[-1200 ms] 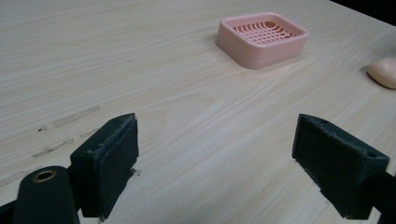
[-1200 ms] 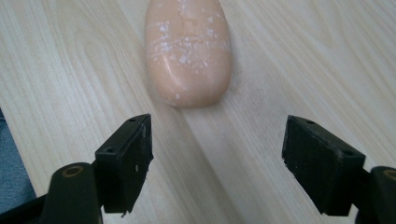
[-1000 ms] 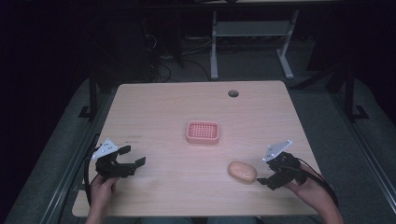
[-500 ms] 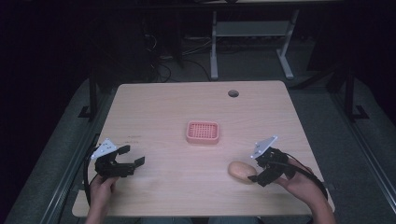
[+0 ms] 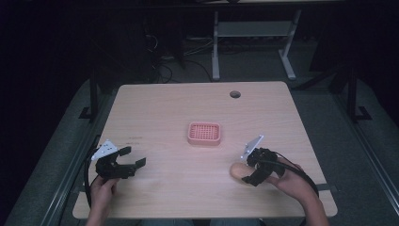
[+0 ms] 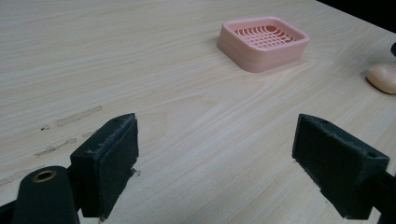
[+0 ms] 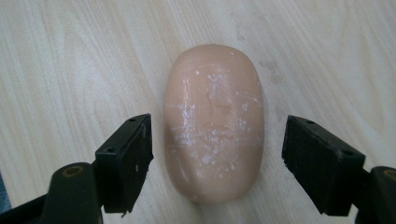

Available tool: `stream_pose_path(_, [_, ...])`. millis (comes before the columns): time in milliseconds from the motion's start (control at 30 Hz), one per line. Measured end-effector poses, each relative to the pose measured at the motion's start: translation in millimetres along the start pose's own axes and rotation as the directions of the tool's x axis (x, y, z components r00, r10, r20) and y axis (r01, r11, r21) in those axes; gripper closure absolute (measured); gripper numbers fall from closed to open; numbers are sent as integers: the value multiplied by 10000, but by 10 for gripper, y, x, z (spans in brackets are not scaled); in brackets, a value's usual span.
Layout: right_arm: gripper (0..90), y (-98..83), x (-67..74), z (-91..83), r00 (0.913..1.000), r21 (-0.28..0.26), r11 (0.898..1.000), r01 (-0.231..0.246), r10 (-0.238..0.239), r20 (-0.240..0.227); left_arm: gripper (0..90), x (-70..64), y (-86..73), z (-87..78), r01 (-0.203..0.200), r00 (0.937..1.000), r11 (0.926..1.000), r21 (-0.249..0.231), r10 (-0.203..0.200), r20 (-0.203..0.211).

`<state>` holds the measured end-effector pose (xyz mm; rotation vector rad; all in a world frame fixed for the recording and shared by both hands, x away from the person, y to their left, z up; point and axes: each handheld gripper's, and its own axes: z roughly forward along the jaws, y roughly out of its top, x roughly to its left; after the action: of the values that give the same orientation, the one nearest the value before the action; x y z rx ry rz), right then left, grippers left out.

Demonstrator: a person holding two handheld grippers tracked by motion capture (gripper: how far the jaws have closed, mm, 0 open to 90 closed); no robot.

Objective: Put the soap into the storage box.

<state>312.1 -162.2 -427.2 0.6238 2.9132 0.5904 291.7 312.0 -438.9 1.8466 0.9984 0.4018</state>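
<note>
A peach-coloured oval bar of soap lies on the wooden table at the front right; it also appears at the edge of the left gripper view as the soap. My right gripper is open, its jaws standing on either side of the soap's near end without touching it. A pink slotted soap dish rests near the table's middle. At the front left my left gripper is open over bare wood, with nothing between its jaws.
A round cable hole sits in the table near the far edge. Faint scuff marks line the wood by the left gripper. Beyond the table stands a grey metal frame on a dark floor.
My right gripper has moved left and forward onto the soap, so its open jaws now straddle the bar. The left gripper has stayed in place.
</note>
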Motion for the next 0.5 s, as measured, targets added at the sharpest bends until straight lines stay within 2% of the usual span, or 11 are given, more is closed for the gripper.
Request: stream_pose_path(500, [251,104,18,174,9999,726,9973,75,-68,-106,143,-3,0,3,-15,10000,10000,19,15,10])
